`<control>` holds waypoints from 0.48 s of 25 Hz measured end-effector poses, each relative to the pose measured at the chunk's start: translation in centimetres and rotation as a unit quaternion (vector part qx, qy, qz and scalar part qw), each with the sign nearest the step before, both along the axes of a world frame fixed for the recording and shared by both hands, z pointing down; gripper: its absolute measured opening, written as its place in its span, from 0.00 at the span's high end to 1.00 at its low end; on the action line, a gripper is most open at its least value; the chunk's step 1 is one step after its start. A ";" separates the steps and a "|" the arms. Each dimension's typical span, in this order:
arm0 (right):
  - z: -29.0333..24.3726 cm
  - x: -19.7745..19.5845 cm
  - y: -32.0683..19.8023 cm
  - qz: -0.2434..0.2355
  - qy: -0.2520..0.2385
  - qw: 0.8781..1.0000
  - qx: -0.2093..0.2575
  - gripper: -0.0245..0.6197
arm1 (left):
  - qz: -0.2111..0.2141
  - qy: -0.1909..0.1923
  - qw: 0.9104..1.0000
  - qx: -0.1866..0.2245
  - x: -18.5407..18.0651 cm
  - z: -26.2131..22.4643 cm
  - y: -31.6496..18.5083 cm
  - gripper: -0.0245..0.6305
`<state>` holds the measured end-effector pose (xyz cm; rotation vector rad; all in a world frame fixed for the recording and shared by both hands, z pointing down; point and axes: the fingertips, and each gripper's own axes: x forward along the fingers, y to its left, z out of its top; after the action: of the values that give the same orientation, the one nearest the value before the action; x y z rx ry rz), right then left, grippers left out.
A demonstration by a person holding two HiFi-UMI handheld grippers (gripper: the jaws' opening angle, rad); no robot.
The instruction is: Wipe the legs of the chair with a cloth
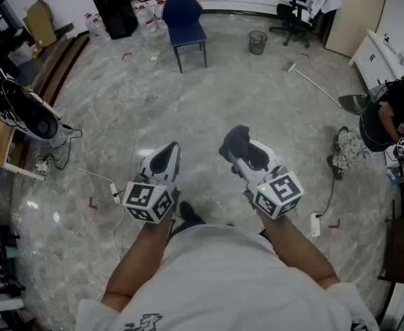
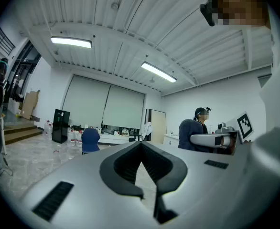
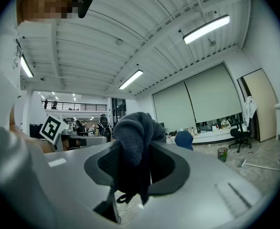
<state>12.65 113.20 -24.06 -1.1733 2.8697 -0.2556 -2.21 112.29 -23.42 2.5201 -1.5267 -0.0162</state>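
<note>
Chair legs can barely be made out in the head view, they're just too small for any detail. Same deal in the left gripper view. In the right gripper view the chair's lower part is hidden behind the right gripper. The cloth's bottom end is buried between the jaws. A person is cut off by the right edge. Stuff on the far counter can't be identified.

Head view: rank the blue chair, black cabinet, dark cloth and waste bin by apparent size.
1. blue chair and black cabinet, about alike
2. dark cloth, though nearness to the camera enlarges it
3. waste bin
</note>
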 end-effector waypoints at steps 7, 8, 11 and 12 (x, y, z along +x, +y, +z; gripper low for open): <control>0.3 0.2 -0.1 0.000 0.002 1.000 -0.001 0.77 | 0.004 0.001 1.000 0.001 0.6 0.2 -0.1 0.95; 0.5 0.2 -0.2 0.000 0.002 1.000 -0.002 0.77 | 0.004 0.002 1.000 0.000 0.6 0.3 -0.2 0.95; 0.8 0.3 -0.7 -0.001 0.002 1.000 -0.003 0.77 | 0.002 0.003 1.000 0.000 0.4 0.6 -0.9 0.95; 0.8 0.3 -1.0 0.000 0.001 1.000 -0.003 0.76 | 0.002 0.003 1.000 0.000 0.4 0.6 -1.3 0.95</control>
<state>12.95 112.22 -23.29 -1.1740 2.8727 -0.2626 -1.86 111.01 -22.84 2.5207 -1.5197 -0.0223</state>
